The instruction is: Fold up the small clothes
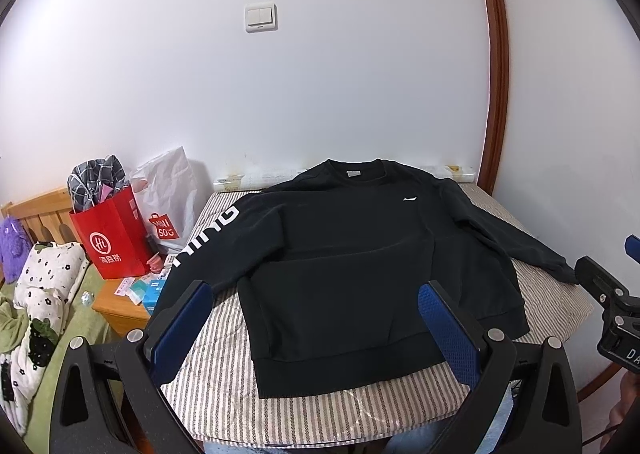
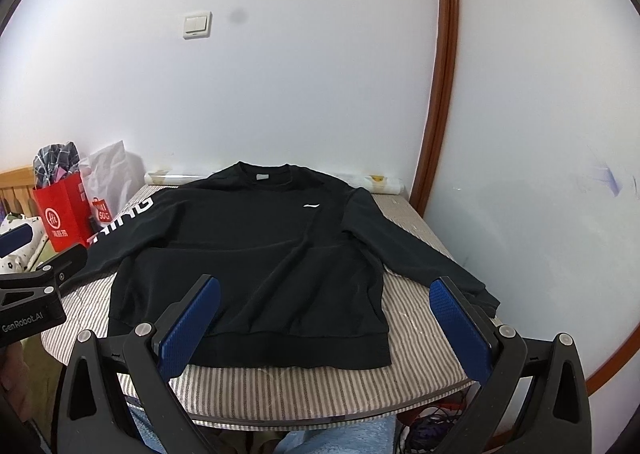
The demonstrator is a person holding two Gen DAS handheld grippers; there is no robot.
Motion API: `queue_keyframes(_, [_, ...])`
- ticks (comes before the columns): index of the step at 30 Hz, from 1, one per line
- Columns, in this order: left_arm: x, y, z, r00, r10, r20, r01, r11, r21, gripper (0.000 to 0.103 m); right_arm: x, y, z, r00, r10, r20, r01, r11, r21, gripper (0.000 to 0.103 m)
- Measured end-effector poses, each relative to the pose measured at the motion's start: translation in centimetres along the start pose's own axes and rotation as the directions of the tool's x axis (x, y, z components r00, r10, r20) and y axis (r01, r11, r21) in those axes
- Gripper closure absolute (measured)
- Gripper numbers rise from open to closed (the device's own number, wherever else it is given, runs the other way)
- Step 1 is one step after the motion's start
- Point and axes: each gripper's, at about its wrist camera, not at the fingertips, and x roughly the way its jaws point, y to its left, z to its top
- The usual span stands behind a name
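The black sweatshirt [image 1: 352,254] lies flat, sleeves spread, on the striped desk [image 1: 224,366], while the left gripper [image 1: 316,302] and right gripper [image 2: 325,296] hover above its hem, jaws spread wide, holding nothing.

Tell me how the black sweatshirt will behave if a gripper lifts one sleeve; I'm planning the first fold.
The black sweatshirt lies flat with soft creases, so it is probably floppy: a lifted sleeve should drape and sag. It looks thickish, so likely some weight. The striped cover looks textured, so the body may stay put rather than slide. Both grippers hover open.
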Motion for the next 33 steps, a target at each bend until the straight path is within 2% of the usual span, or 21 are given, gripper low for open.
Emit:
queue_keyframes(12, [2.2, 0.1, 0.2, 0.999, -0.041, -0.027, 0.041, 0.999, -0.005, 0.0, 2.2, 0.1, 0.3, 0.999, 0.013, -0.036, -0.012, 1.0, 0.011, 0.0])
queue_keyframes(16, [3.7, -0.1, -0.1, 1.0, 0.008, -0.03, -0.008, 1.0, 0.013, 0.0, 3.0, 0.2, 0.6, 0.999, 0.023, -0.043, -0.022, 1.0, 0.019, 0.0])
queue_keyframes(22, [6.1, 0.1, 0.3, 0.998, 0.015, -0.056, -0.015, 1.0, 0.001, 0.0, 4.4, 0.4, 1.1, 0.997, 0.055, -0.054, -0.054, 0.998, 0.032, 0.0])
queue_keyframes(27, [8.8, 0.7, 0.6, 0.993, 0.0, -0.114, -0.006, 0.999, -0.045, 0.0, 7.5, 0.4, 1.6, 0.994, 0.064, -0.094, -0.061, 0.998, 0.032, 0.0])
queue_keyframes(33, [12.2, 2.0, 0.5, 0.982, 0.05, -0.18, -0.066, 0.995, -0.081, 0.0, 12.8, 0.6, 1.9, 0.987, 0.063, -0.151, -0.064, 0.998, 0.002, 0.0])
